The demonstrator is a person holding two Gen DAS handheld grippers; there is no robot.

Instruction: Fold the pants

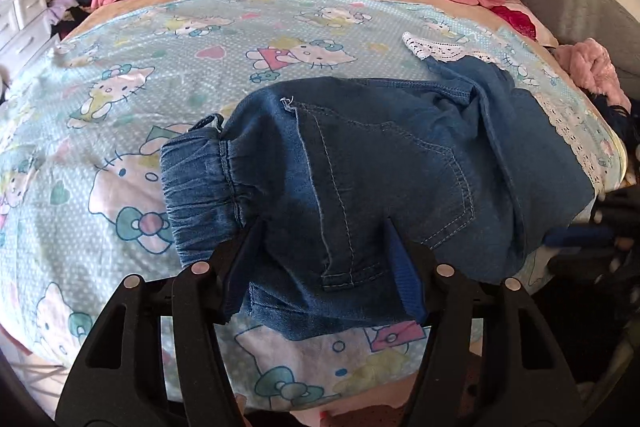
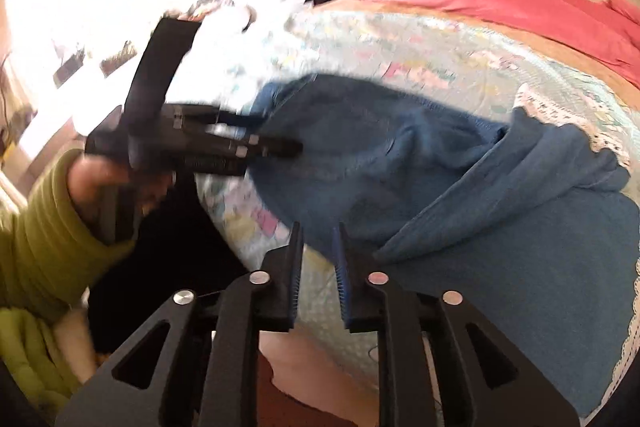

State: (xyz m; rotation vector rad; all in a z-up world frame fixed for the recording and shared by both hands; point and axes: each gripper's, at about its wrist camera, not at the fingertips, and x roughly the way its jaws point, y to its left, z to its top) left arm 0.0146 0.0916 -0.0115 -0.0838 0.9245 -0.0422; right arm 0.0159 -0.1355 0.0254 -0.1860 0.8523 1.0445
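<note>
- Your pants [image 1: 360, 163] lie bunched on the bed [image 1: 168, 67] (cartoon-cat sheet).
- Your left gripper [image 1: 324, 255] straddles their near edge, jaws apart.
- Your right gripper [image 2: 318, 259], slightly parted, grips nothing beside them.

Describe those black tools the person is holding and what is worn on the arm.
Each tool, the left gripper and the right gripper, is a black plastic fork of two slotted arms with round silver rivets, ending in jaws lined with ribbed blue pads. The arm wears a ribbed yellow-green sleeve.

Pants [image 1: 380, 163] on bed [image 1: 160, 75]
</note>
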